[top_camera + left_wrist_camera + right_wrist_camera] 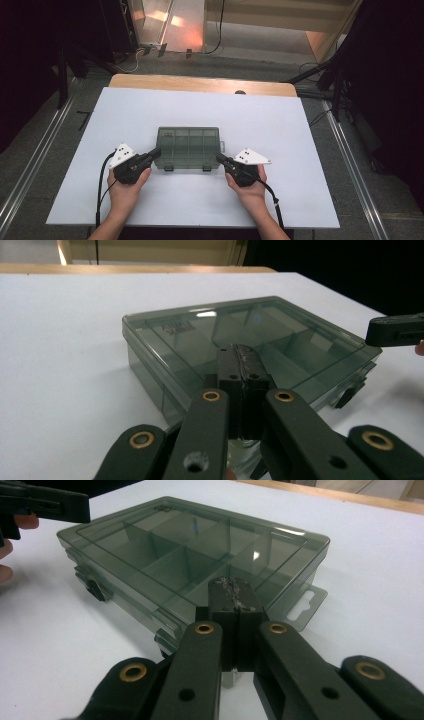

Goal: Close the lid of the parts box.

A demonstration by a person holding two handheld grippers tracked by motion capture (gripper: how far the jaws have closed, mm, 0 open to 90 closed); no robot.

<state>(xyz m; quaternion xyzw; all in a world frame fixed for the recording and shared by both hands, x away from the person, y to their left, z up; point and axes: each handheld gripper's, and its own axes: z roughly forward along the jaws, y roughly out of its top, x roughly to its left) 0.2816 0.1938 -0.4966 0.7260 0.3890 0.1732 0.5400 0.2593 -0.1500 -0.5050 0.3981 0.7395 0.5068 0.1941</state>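
Observation:
A smoky grey clear plastic compartment box lies closed in the middle of the white table top, its two latches on the near side. My left gripper is shut, empty, its tip at the box's near left corner. In the left gripper view the pressed-together jaws point over the box lid. My right gripper is shut too, empty, its tip at the near right corner. The right gripper view shows the box with its inner dividers and a hang tab.
The white board covers a wooden table whose edge shows at the back. Metal rails run along both sides on the floor. Dark stands and cables sit behind the table.

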